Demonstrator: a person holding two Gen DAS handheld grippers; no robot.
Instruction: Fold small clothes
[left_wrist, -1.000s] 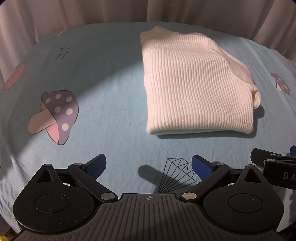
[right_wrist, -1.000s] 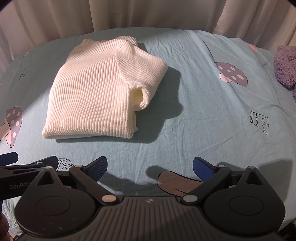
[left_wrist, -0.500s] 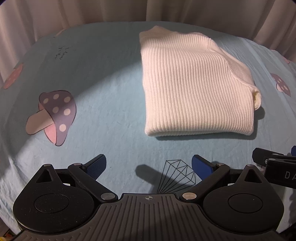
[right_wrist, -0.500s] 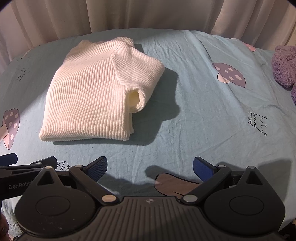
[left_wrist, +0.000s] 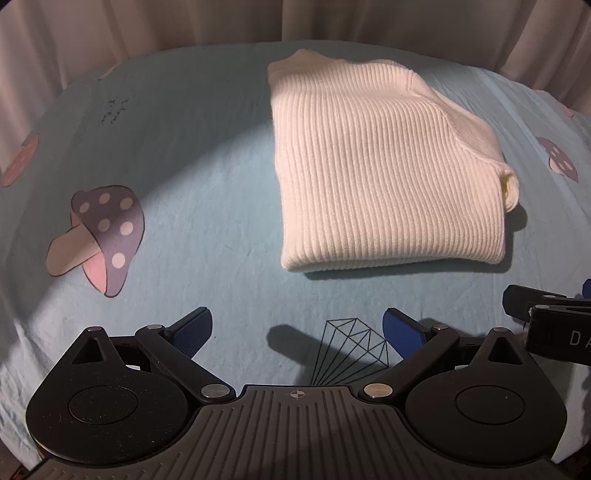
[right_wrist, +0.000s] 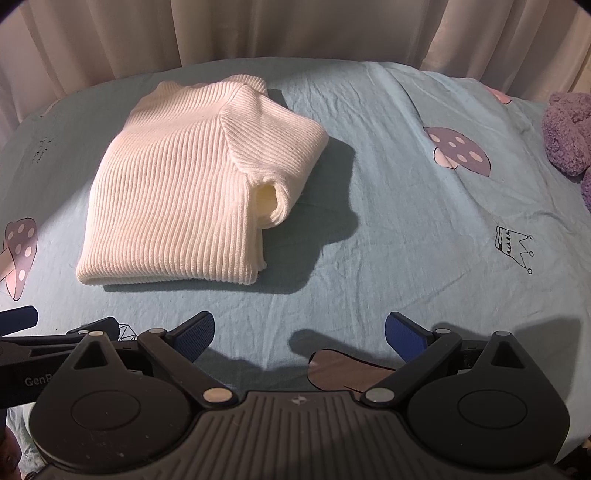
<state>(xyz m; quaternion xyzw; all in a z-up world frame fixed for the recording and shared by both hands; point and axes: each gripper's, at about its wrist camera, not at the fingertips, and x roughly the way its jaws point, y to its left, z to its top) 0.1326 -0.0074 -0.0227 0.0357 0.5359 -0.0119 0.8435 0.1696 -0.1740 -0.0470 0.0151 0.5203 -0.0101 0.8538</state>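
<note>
A cream ribbed sweater lies folded into a compact rectangle on the light blue sheet, with a sleeve cuff turned in at its right edge. The right wrist view has the same sweater at upper left, its cuff opening facing me. My left gripper is open over the bare sheet, well short of the sweater's near hem. My right gripper is open too, nothing between its blue pads, right of and short of the sweater. Each gripper shows at the edge of the other's view.
The sheet carries printed mushrooms, a diamond outline and a crown. A purple plush toy sits at the far right. Pale curtains hang behind the bed's far edge.
Both grippers have drawn slightly back and to the right, so the sweater sits a little further left in both views. The sweater itself has not moved and both grippers stay open.
</note>
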